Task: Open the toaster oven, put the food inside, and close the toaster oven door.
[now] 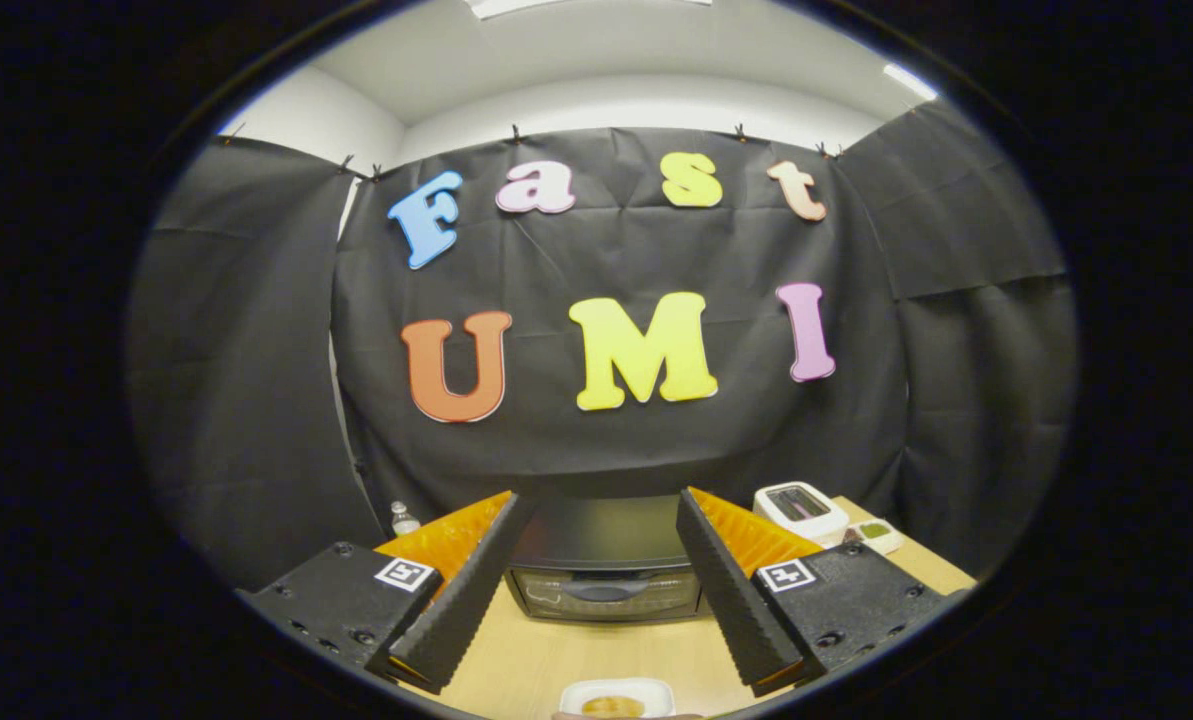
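Pale wood tabletop (556,660) runs across the lower middle of the frame, and we start at its nearest edge, bottom centre, where a small white dish (617,696) holds something golden-brown (we cannot tell what food it is). Just above it we see our gripper (596,590) spread wide, its two black ribbed fingers (461,600) apart and holding nothing. Between and beyond them sits the black toaster oven (606,575), its glass door shut with the handle across the front. Toward the lower right, past the right finger, we find a white slot toaster (801,510) and beside it a small tray (876,533). Far lower left, a clear bottle (403,519) stands against the black cloth.
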{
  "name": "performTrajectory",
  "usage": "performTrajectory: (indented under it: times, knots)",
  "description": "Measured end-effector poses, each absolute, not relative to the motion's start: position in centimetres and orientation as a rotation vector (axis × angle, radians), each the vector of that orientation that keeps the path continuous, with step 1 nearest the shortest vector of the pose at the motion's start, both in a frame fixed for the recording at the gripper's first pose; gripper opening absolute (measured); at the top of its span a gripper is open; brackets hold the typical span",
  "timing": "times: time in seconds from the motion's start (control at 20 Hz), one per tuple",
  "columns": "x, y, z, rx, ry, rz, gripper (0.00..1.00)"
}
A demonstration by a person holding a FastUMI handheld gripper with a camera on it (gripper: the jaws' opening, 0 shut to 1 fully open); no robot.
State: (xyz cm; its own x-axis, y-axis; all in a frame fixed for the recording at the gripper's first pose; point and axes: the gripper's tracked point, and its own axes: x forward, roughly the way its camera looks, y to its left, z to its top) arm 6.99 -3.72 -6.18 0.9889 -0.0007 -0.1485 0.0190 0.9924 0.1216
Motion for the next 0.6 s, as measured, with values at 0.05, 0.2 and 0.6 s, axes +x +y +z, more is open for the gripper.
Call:
performTrajectory:
  times: [0.05, 0.2, 0.6]
  knots:
    - [7.7, -3.8, -6.8, 0.133, 0.161, -0.006, 1.0]
    - [10.6, -4.0, -9.0, 0.138, 0.191, -0.013, 1.0]
    - [18.3, -2.8, -19.7, 0.072, 0.423, -0.025, 1.0]
